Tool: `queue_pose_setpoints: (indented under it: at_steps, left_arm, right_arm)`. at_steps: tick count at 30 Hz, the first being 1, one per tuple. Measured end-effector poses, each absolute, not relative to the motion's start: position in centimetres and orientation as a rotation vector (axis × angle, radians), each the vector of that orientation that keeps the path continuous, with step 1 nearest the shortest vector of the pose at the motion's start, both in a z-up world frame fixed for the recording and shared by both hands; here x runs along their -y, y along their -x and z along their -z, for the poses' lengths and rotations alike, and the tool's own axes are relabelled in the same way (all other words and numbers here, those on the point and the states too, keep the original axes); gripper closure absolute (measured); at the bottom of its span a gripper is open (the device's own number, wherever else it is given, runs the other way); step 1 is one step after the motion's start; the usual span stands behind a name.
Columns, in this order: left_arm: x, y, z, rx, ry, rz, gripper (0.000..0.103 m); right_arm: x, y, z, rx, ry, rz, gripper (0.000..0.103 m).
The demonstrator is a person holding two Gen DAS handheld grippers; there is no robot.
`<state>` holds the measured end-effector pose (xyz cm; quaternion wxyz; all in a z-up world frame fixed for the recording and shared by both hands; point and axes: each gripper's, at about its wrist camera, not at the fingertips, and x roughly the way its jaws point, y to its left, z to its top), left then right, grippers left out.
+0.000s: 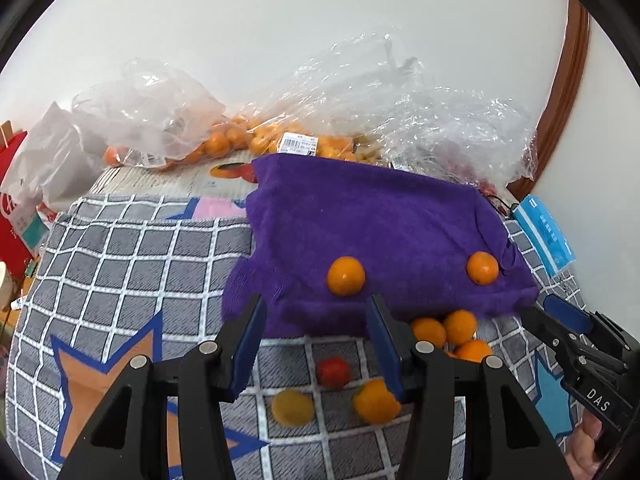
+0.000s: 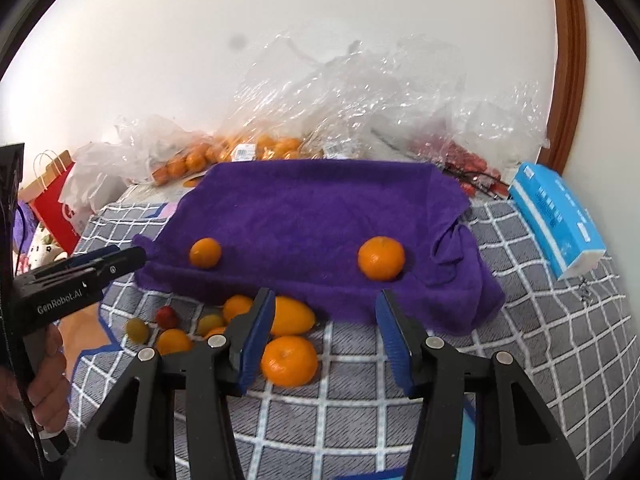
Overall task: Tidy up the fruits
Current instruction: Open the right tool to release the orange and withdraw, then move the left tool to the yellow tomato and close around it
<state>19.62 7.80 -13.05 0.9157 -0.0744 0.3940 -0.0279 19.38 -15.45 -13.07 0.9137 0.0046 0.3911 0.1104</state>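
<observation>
Fingers (image 2: 260, 332) of both grippers empty, oranges (image 2: 289, 361) loose just beyond them.

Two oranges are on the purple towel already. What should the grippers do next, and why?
Probably lower the right hand-held gripper onto the loose orange just before it on the checked blanket. Its jaws stand open and empty, and the purple towel has room between its two oranges.
</observation>
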Motion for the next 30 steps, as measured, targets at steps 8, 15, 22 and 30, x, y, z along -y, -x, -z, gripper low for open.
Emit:
queue_pose_setpoints:
  at_steps: [8,15,22,30]
  left_arm:
    - [-9.1,-18.4,13.2,-0.822,0.181,0.032,0.05]
    - [-10.4,-17.4,13.7,-0.814,0.194,0.024,0.037]
    - [-11.3,-17.0,15.4,-0.852,0.218,0.061,0.037]
    - [-10.6,-16.9,16.6,-0.849,0.213,0.114,0.037]
  right_arm:
    - [15.2,-18.4,13.8,-0.83,0.0,-0.204,0.05]
    - [15.1,-17.4,14.1,-0.809,0.003,-0.209,0.05]
    - [14.1,-17.3,16.5,-0.859,0.019,-0.259,0.05]
    - [13.7,-18.2,18.8,-0.902,0.03,-0.269,0.05]
